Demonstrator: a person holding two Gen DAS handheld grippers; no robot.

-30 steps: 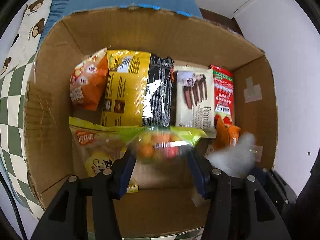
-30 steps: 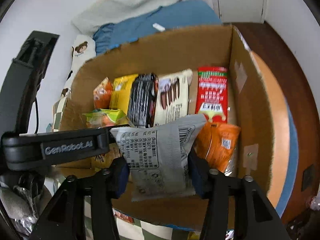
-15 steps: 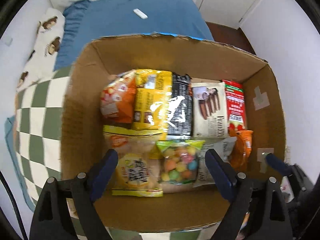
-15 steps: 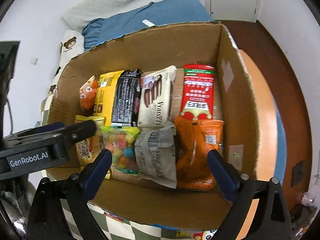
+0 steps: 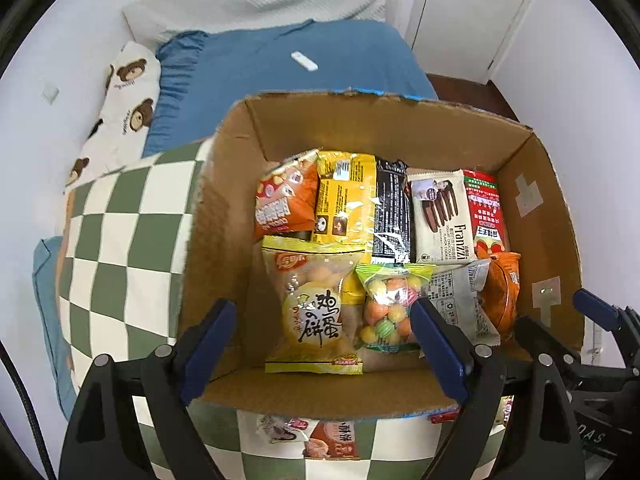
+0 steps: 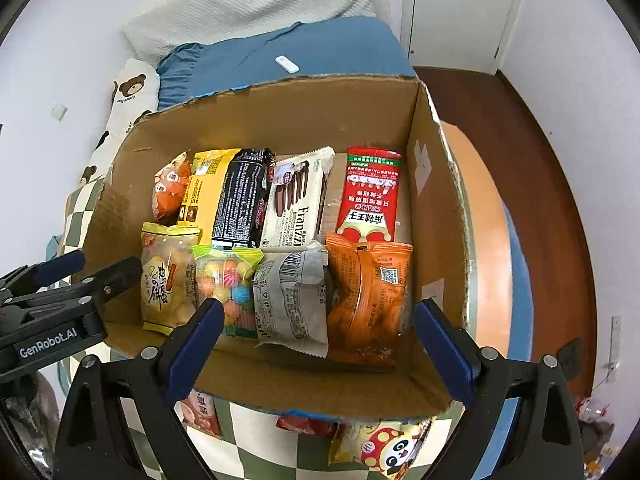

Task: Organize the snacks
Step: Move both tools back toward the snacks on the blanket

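Observation:
An open cardboard box (image 5: 400,120) holds two rows of snack packets. The front row has a yellow biscuit bag (image 5: 316,308), a bag of coloured candy (image 5: 386,304), a grey packet (image 6: 292,296) and an orange packet (image 6: 368,288). Behind them lie a Franzzi cookie pack (image 6: 296,200) and a red packet (image 6: 368,196), among others. My left gripper (image 5: 322,312) hovers open above the biscuit and candy bags, holding nothing. Over the grey and orange packets my right gripper (image 6: 318,308) stands open and empty.
The box rests on a green-and-white checkered cushion (image 5: 120,232) on a bed with blue bedding (image 5: 280,68) and a bear-print pillow (image 5: 128,96). Several loose snack packets (image 6: 376,448) lie in front of the box. Wooden floor (image 6: 520,128) is to the right.
Both grippers opened: the left let go of the candy bag, the right let go of the grey packet. Both packets now lie in the front row, and both grippers rose away from the box.

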